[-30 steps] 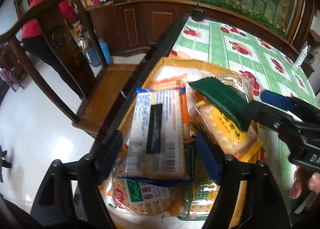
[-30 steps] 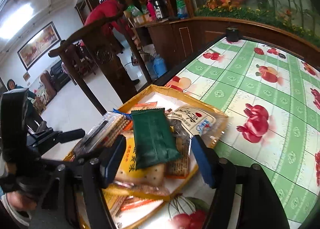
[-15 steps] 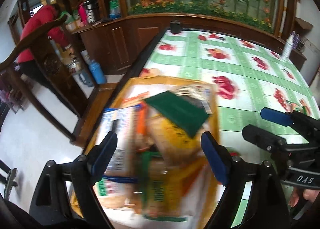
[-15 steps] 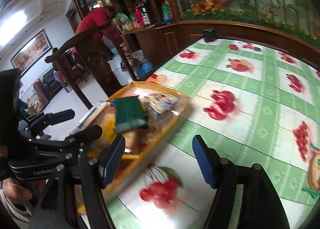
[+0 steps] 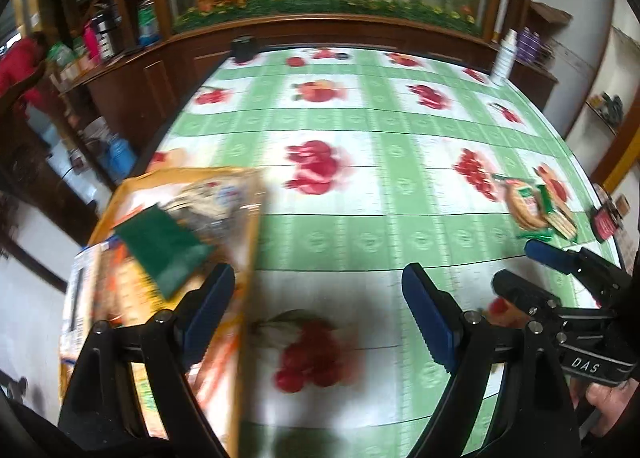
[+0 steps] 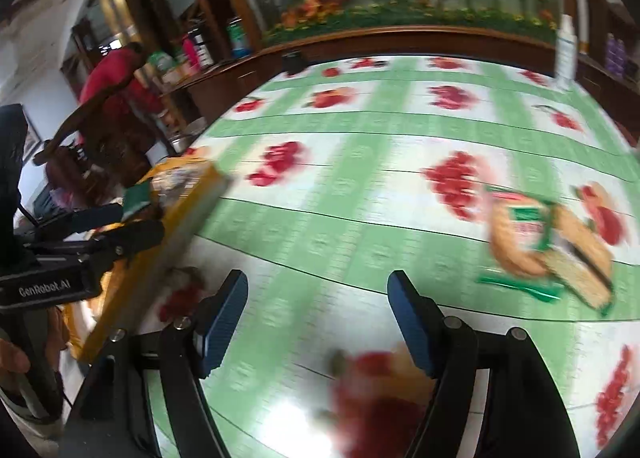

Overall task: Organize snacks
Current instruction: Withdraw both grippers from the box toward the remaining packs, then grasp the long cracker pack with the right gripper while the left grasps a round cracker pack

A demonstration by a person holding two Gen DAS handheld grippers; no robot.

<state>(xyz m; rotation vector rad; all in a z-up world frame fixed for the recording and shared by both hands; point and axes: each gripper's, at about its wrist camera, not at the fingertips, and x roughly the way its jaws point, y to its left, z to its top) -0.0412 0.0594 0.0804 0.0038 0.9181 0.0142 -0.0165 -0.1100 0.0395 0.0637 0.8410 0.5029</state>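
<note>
Both grippers, left gripper [image 5: 318, 314] and right gripper [image 6: 316, 322], hang open and empty — the right's jaws just widening — beside the yellow tray [image 5: 248, 242]; next, fetch the cracker packets [image 6: 548, 246] beyond it.

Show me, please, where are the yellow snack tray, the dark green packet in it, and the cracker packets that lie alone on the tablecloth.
yellow snack tray [image 5: 248, 258]: left wrist view, its right rim.
dark green packet [image 5: 164, 246]: left wrist view, its flat top face.
cracker packets [image 6: 536, 242]: right wrist view, middle of the pair.
</note>
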